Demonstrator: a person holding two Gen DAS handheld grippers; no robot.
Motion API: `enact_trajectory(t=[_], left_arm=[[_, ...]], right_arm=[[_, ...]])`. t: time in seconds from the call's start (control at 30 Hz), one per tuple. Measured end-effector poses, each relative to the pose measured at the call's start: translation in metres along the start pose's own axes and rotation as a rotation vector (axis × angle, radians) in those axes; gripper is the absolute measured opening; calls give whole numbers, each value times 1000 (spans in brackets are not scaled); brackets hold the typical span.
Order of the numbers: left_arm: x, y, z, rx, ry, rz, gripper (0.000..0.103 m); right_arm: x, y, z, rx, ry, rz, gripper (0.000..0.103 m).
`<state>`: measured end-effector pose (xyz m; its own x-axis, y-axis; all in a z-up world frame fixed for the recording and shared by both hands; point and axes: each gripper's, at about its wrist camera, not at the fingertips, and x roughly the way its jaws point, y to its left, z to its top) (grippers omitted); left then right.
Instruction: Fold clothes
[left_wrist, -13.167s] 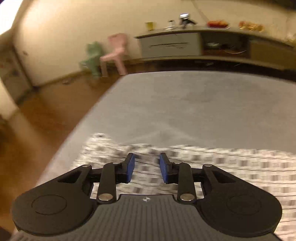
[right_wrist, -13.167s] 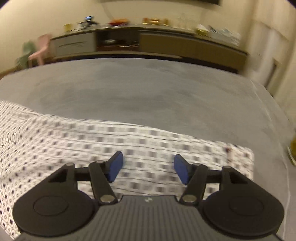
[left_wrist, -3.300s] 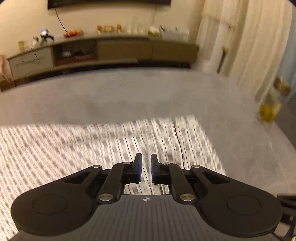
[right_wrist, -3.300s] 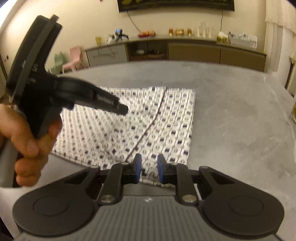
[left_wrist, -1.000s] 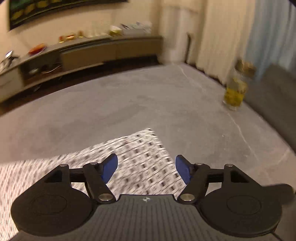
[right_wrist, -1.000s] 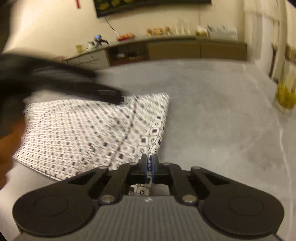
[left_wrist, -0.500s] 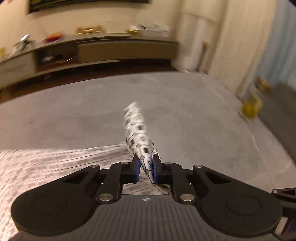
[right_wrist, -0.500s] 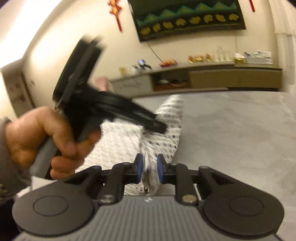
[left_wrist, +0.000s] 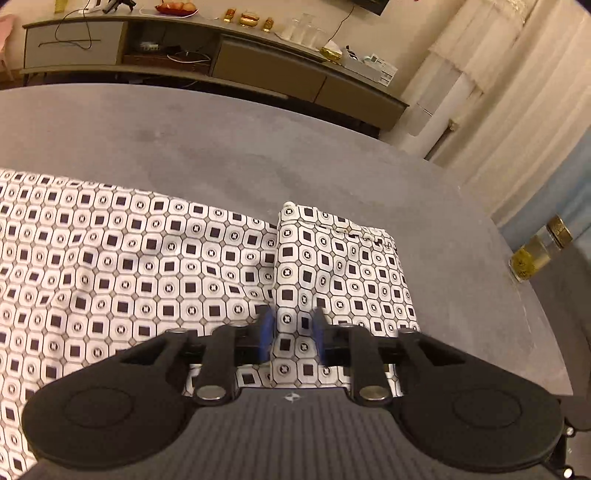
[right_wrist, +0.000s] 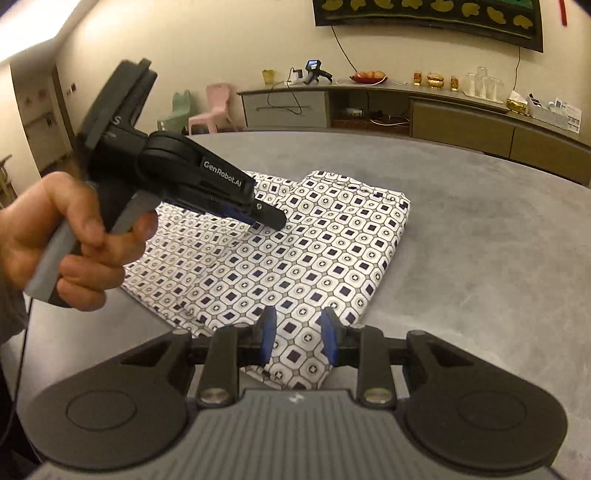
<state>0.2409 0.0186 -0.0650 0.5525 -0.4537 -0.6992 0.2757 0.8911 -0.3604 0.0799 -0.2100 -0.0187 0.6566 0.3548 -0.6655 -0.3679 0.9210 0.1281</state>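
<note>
A white cloth (left_wrist: 147, 266) printed with dark squares lies flat on the grey table (left_wrist: 258, 155). Its right end is folded over into a narrow flap (left_wrist: 340, 266). In the left wrist view my left gripper (left_wrist: 291, 334) hovers over the flap's near edge. Its jaws are opening and its blurred pads do not press the cloth. In the right wrist view the cloth (right_wrist: 314, 251) spreads ahead, and my right gripper (right_wrist: 297, 334) stands over its near corner, jaws also opening and clear of the fabric. A hand (right_wrist: 66, 240) holds the left gripper (right_wrist: 266, 218) above the cloth's far left part.
A glass jar (left_wrist: 532, 258) with yellow contents stands near the table's right edge. A long sideboard (right_wrist: 424, 110) with small items runs along the back wall. A pink chair (right_wrist: 218, 107) and a green chair (right_wrist: 177, 110) stand beside it. Curtains (left_wrist: 517, 92) hang at right.
Half a second ago both grippers pinched the cloth's right edge, lifted upright. Now that edge lies folded flat, both pairs of jaws have opened off it, and the left gripper has swung leftward.
</note>
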Motion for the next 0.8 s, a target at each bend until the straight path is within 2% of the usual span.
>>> enact_trajectory(t=[0.07,0.13,0.17,0.2,0.27,0.33,0.43,0.5,0.57,0.63,0.73,0.77,0.8], left_arm=[[6,-1,2,-3,3,-12,53],[10,-7,3,15,-1,-23,52],[12,-10,4,27,-5,-28,49],[14,-13,4,38,-8,-33,30],[17,-19,5,62,-15,-42,9],[9,-16,5,41,-33,-37,6],[-4,0,1,-9,-45,-4,6],[-1,5,-6,-3,-23,25,6],[2,5,-13,-1,-27,41,5],[-1,8,-14,-33,-37,18,5],[-6,12,-6,-73,-46,-70,8],[-3,11,-1,-73,-38,-87,18],[1,8,5,-65,-30,-93,34]], right_arm=[[5,-5,4,22,-15,-14,28],[8,-11,8,49,-23,-34,28],[10,-14,9,61,-23,-47,28],[13,-16,10,72,-17,-57,28],[18,-19,11,86,-9,-72,28],[20,-19,13,88,-19,-77,28],[18,-13,15,75,-53,-54,28],[25,-6,15,50,-35,-39,28],[38,2,14,19,13,-62,28],[47,5,13,7,47,-87,28],[44,3,18,34,24,-77,28],[43,-2,22,47,6,-88,28],[42,-6,25,59,-11,-100,30]])
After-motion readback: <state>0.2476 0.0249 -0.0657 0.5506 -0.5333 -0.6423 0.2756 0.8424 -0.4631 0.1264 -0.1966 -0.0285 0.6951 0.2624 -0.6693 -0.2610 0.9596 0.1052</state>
